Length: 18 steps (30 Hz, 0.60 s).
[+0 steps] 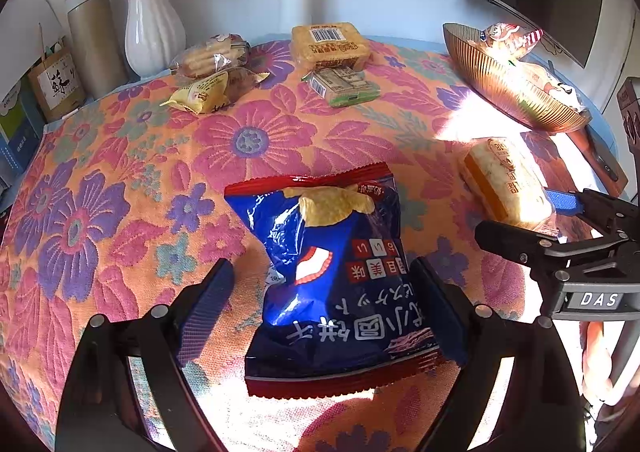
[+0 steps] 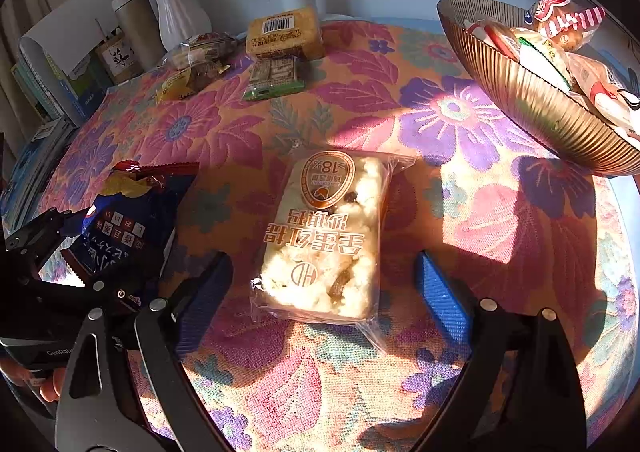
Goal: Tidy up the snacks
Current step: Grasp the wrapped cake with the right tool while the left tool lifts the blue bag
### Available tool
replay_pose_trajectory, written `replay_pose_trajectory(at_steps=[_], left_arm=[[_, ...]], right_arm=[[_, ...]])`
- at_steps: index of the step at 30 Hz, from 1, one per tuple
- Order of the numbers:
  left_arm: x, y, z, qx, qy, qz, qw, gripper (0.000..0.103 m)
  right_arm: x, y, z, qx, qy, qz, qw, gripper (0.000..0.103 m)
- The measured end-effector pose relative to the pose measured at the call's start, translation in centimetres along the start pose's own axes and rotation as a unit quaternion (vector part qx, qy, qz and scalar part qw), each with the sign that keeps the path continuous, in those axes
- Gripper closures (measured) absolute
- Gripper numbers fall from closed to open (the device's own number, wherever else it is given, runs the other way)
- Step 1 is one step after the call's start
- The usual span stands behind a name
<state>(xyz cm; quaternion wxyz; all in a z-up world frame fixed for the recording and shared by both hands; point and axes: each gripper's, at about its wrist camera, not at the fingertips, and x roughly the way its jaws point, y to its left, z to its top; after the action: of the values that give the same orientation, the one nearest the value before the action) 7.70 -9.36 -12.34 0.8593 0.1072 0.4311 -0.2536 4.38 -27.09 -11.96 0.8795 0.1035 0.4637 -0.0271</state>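
Note:
A blue and red chip bag (image 1: pixel 336 272) lies on the floral cloth between the fingers of my left gripper (image 1: pixel 324 312), which is open. Its left pad (image 1: pixel 208 308) stands clear of the bag and its right pad (image 1: pixel 436 312) is at the bag's edge. A clear-wrapped pale cake bar (image 2: pixel 328 240) lies between the fingers of my right gripper (image 2: pixel 324 296), open, with a gap on each side. The right gripper (image 1: pixel 532 219) also shows beside the cake bar (image 1: pixel 504 179) in the left wrist view. The left gripper (image 2: pixel 60 236) shows by the chip bag (image 2: pixel 128 219) in the right wrist view.
A ribbed gold bowl (image 1: pixel 508 91) (image 2: pixel 532 107) with several wrapped snacks sits at the right. At the back lie a barcode pack (image 1: pixel 330 43), a green pack (image 1: pixel 344 85), a yellow packet (image 1: pixel 200 93) and a biscuit packet (image 1: pixel 212 55). A white vase (image 1: pixel 150 27) stands back left.

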Motion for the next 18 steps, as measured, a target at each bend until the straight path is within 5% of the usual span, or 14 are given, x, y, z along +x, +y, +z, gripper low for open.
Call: replay_pose_trajectory(at_steps=[3,6,12,18], left_arm=[[-0.3,-0.5,0.0,0.011,-0.011,0.014,0.9998,0.024],[-0.6,-0.8,-0.1,0.02,-0.019,0.017,0.9995,0.038],[-2.0,-1.5,0.1,0.039,-0.037,0.02,0.9984,0.042],[-5.4,-3.8,4.6,0.021,-0.087,-0.082,0.9926,0.045]], right_arm=[[0.0,0.3,0.0,-0.002,-0.002,-0.018,1.0,0.018],[-0.3,0.7,-0.2,-0.013,-0.011,-0.04,0.999,0.052],[-3.1,-0.3,-1.2,0.016,-0.043,0.0,0.999,0.055],[-9.8,-4.0,-0.5,0.06,-0.112,0.025,0.992,0.055]])
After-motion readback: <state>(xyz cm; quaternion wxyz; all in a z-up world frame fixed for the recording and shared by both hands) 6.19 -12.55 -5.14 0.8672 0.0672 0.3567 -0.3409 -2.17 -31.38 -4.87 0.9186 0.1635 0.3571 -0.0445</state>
